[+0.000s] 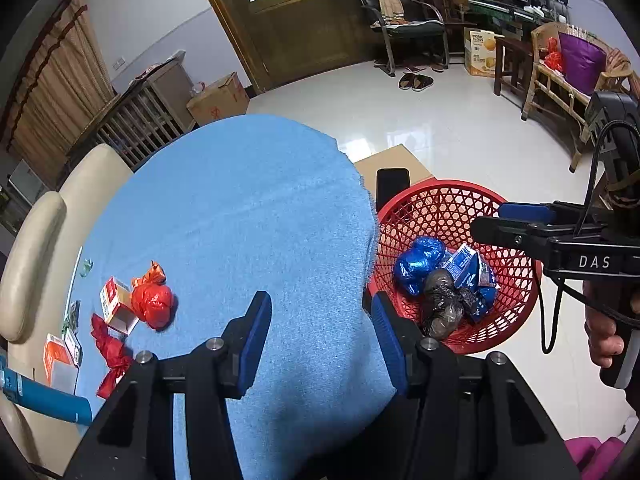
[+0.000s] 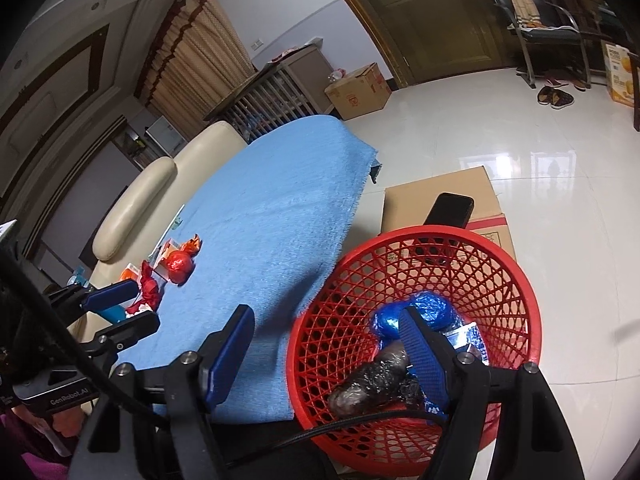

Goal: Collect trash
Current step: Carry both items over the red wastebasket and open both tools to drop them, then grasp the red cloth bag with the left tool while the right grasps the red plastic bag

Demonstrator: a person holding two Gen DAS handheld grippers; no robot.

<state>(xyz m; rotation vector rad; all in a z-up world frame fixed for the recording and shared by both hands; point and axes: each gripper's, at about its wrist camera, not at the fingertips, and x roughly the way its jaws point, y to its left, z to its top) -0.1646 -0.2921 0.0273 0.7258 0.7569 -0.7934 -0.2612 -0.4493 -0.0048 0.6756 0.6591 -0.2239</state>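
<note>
A red mesh basket (image 1: 440, 189) (image 2: 400, 237) stands on the floor beside the blue-clothed table (image 1: 260, 200). In it lie a crumpled blue bag (image 1: 420, 264), a black bag (image 1: 442, 308) and a blue carton (image 1: 466, 264). A red crumpled bag (image 1: 154, 300) (image 2: 179, 266), a small open box (image 1: 116, 308) and a red wrapper (image 1: 110, 350) lie at the table's left end. My left gripper (image 1: 320, 320) (image 2: 128, 310) is open over the cloth with nothing in it. My right gripper (image 2: 326, 336) (image 1: 488, 219) hangs open and empty over the table edge and basket.
A cardboard box (image 2: 440, 184) with a black phone (image 2: 448, 208) on it sits behind the basket. A cream sofa (image 1: 36, 260) runs along the table's left side. An orange box (image 1: 58, 360) and a blue tube (image 1: 44, 396) lie near it. Chairs and furniture stand across the tiled floor.
</note>
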